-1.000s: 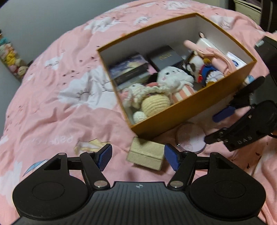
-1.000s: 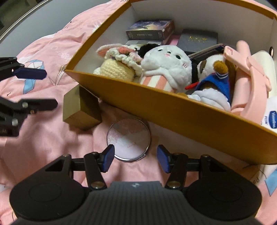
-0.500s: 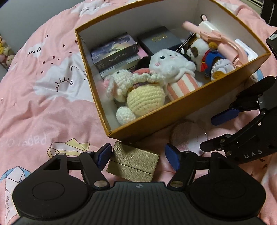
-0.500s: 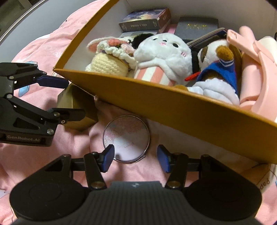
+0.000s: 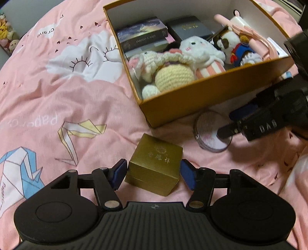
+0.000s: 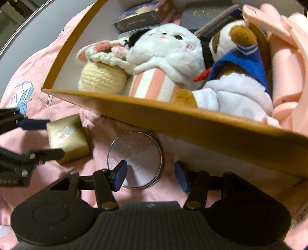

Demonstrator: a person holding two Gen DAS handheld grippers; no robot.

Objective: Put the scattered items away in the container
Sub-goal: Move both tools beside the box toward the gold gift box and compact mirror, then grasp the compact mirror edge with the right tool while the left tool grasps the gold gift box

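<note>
The left gripper (image 5: 153, 174) has its blue pads apart, straddling the small gold cardboard box (image 5: 155, 163) on the pink printed quilt (image 5: 57, 100) beside the orange container (image 5: 211, 90). The box looks light, rigid and slick; its flat opposite sides suit gripping.

pink printed bedspread (image 5: 57, 92), grey wall (image 5: 28, 11)

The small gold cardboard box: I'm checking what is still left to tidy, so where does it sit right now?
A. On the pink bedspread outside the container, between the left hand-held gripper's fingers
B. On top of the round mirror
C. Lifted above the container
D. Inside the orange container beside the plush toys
A: the small gold cardboard box rests on the pink bedspread in front of the orange container, between the blue pads of the left hand-held gripper.
</note>
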